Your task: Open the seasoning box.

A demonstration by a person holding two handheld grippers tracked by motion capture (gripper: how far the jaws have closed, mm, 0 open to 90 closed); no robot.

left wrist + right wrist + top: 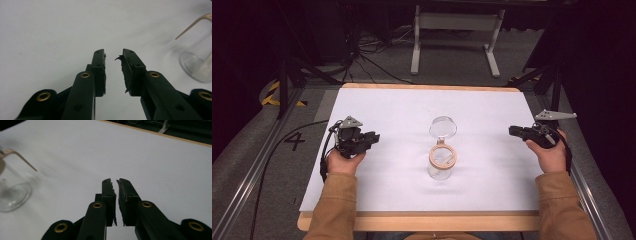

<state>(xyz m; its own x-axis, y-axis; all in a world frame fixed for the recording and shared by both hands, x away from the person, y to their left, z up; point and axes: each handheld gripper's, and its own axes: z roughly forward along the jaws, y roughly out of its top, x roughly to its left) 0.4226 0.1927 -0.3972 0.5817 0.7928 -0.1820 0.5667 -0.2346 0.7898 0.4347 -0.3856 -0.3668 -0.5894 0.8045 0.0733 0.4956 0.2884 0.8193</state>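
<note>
I hold 1 pair of tongs in each hand over a white surface (387, 110) with a pale wooden edge. From the high view, my left tongs (371, 138) sit at the left side, pointing toward the middle, and my right tongs (514, 131) sit near the right edge, pointing inward as well. Between them, well apart from both, stands a clear glass jar (442, 161) with a tan, wood-coloured ring around its mouth, and its round clear lid (443, 127) is swung back behind it on a hinge.

The high view gives the whole layout, my tan sleeves and the grey carpeted floor (252, 145) with cables beyond. The left gripper view adds what it cannot: my left tongs (113, 55) are released, with a plain gap of bare white between the black jaws, whose rubbery pads are frayed and ragged at the edges. Brass-coloured rivets dot the matte black arms. At the right edge of that view the jar (200, 67) shows blurred, with a thin tan strip slanting above it.

In the right gripper view, my right tongs (115, 180) are nearly closed, with a narrow slit left between the worn pads and nothing held. The jar (12, 192) appears at the far left, smooth and transparent, with a thin tan strip jutting from its top.
</note>
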